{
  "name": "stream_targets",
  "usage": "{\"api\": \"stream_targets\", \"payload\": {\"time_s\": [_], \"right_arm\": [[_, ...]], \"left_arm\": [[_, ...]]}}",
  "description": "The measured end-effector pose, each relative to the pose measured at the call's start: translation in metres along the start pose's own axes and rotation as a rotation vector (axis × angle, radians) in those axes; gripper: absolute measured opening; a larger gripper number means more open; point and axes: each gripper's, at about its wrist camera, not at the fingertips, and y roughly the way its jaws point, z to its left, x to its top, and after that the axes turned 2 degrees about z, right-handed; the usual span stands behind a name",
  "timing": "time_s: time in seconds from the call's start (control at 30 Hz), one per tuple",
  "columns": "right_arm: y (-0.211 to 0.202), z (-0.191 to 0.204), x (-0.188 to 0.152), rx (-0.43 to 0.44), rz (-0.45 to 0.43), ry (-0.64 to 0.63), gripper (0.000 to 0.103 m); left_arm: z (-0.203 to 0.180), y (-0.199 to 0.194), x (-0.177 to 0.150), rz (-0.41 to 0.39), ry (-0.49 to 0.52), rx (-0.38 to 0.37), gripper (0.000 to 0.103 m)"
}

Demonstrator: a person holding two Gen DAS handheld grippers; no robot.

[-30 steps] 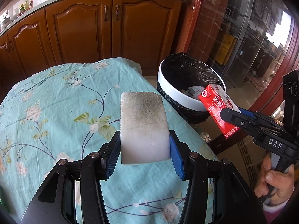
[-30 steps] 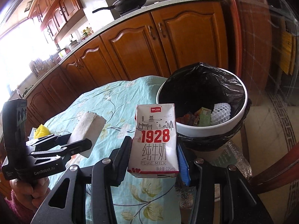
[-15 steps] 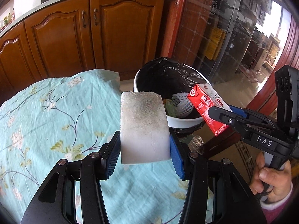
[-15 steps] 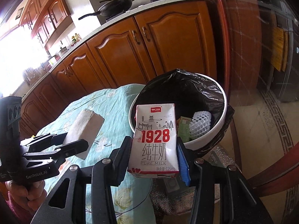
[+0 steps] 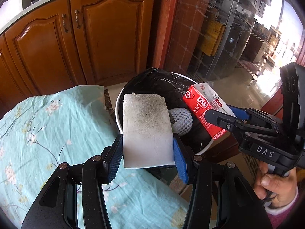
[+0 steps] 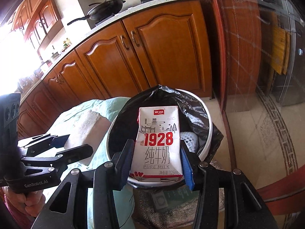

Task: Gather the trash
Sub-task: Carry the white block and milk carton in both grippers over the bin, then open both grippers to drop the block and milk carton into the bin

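My left gripper (image 5: 147,152) is shut on a dirty white sponge block (image 5: 145,126) and holds it at the near rim of the white trash bin (image 5: 119,122) lined with a black bag. My right gripper (image 6: 156,160) is shut on a red and white 1928 milk carton (image 6: 158,143) and holds it above the bin (image 6: 206,133). The carton (image 5: 204,108) and right gripper (image 5: 226,118) also show in the left wrist view, over the bin's right side. The sponge (image 6: 89,127) and left gripper (image 6: 68,145) show in the right wrist view.
A white foam fruit net (image 5: 181,118) lies in the bin. The table with a light blue floral cloth (image 5: 47,133) is left of the bin. Wooden kitchen cabinets (image 5: 85,42) stand behind, a glass door (image 5: 228,38) to the right.
Both grippers have moved right, off the table toward the bin. The sponge now reaches the bin's rim and the carton hangs over the bin's opening. Both grips are unchanged.
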Motion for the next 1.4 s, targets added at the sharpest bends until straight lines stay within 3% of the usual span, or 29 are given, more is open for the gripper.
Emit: {"api": "stream_targets", "payload": {"time_s": [0.37,1.1,1.4], "right_arm": [[0.023,-0.012,0.019,-0.024,0.038,-0.007,0.047],[0.043,-0.028,0.028,-0.016,0.084,0.016,0.047],[0.044,-0.035,0.03,0.009,0.082,0.055,0.049]], "left_arm": [[-0.008,0.029,0.024,0.038,0.005,0.014,0.049],[-0.005,0.051,0.027,0.078,0.011,0.024,0.05],[-0.008,0.053,0.028,0.081,0.028,0.043,0.054]]}}
